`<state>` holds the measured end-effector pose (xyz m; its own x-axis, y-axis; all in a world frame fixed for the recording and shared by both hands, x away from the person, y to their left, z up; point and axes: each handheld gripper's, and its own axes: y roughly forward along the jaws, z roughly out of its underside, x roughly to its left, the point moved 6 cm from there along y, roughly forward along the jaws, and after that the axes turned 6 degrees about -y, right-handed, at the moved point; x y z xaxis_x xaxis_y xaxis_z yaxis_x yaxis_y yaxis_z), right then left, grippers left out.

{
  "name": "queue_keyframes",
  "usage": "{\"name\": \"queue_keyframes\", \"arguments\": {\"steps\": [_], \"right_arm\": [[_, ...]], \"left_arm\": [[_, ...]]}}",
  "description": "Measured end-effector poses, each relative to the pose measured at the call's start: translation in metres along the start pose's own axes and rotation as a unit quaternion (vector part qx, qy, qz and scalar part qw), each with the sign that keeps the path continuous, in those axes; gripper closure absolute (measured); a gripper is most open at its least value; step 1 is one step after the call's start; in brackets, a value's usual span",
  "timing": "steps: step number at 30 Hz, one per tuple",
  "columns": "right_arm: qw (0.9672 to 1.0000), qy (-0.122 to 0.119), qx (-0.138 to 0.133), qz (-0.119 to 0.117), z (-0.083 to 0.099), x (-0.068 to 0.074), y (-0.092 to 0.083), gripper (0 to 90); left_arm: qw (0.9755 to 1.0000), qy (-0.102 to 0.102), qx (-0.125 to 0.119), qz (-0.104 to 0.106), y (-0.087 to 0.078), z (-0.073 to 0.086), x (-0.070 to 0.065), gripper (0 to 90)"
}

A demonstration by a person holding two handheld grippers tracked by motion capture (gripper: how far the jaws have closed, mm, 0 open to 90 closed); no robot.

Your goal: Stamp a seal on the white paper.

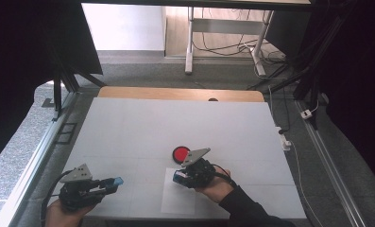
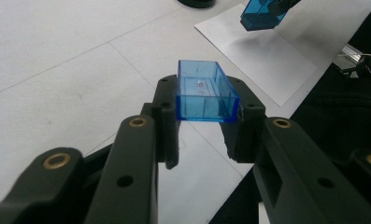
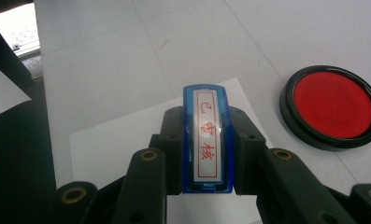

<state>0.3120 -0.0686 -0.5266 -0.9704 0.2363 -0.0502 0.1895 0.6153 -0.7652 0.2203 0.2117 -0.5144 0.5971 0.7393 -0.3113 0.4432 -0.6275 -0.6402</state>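
Note:
My left gripper point(image 1: 110, 184) at the table's front left is shut on a clear blue stamp cap point(image 2: 204, 93), an empty open box clamped between the jaws above the table. My right gripper point(image 1: 179, 177) is shut on a blue stamp point(image 3: 207, 137) whose top label bears red characters in a red frame; it hangs over a white sheet of paper point(image 1: 178, 196). The same stamp point(image 2: 262, 13) hangs over the paper point(image 2: 267, 56) at the top right of the left gripper view. A round red ink pad point(image 3: 332, 106) in a black case lies open beside the paper, just beyond the right gripper point(image 3: 206, 149).
The white tabletop point(image 1: 128, 132) spreads wide behind both hands, with a wooden strip along its far edge. The person's dark sleeve point(image 1: 246, 208) comes in at the bottom right. Metal rails run along both sides of the table.

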Motion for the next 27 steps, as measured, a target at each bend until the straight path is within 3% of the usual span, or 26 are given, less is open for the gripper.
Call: {"name": "queue_keyframes", "arguments": {"steps": [27], "right_arm": [[0.9994, -0.002, 0.034, -0.002, 0.009, 0.001, 0.016, 71.0]], "left_arm": [[1.0, 0.001, 0.0, 0.002, 0.0, 0.0, 0.0, 68.6]]}}
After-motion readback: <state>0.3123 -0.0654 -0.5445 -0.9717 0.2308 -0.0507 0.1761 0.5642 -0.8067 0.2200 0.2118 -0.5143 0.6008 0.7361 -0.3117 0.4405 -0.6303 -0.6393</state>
